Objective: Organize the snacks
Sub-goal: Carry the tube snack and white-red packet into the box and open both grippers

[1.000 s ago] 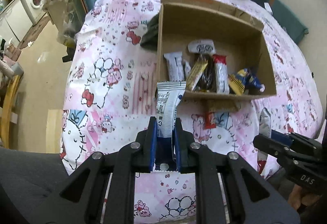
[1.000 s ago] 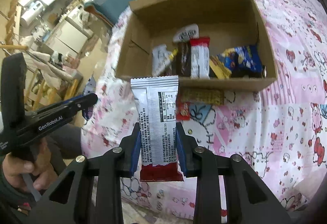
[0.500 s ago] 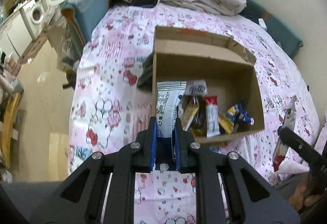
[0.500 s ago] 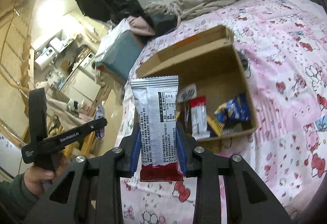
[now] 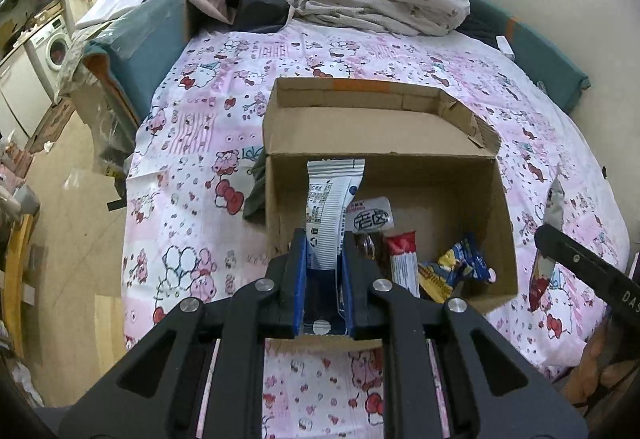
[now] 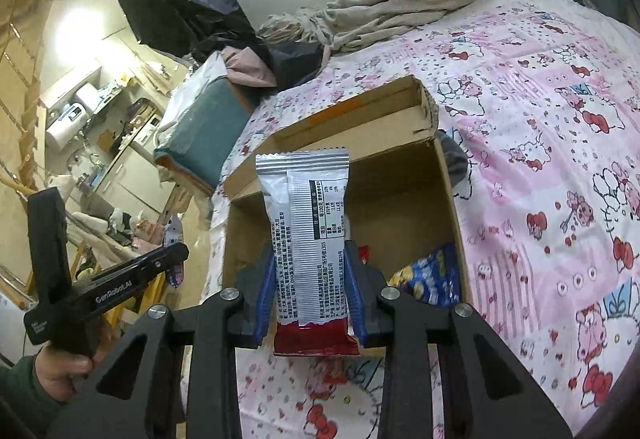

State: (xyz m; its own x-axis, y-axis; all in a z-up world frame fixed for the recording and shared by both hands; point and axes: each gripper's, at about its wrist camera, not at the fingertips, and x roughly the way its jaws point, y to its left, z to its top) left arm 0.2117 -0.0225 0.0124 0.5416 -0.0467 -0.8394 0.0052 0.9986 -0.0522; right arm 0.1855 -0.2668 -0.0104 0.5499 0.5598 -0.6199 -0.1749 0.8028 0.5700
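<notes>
A silver-and-red snack packet (image 6: 306,239) stands pinched upright in the right gripper (image 6: 310,299), hiding much of the cardboard box (image 6: 404,207) behind it. The left gripper (image 5: 324,271) clamps a white-and-blue packet (image 5: 330,207) above the box's near corner. Inside, a red bar (image 5: 404,259) and a blue bag (image 5: 464,265) show; other snacks are masked by the fingers. The box sits on the pink cartoon bedsheet (image 5: 192,143).

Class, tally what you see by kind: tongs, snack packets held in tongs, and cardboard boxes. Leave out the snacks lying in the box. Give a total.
Tongs: 2 (left tongs, right tongs)
Snack packets held in tongs: 2 (blue-and-white packet, silver-and-red packet)
Cardboard boxes: 1 (cardboard box)
Total: 5
</notes>
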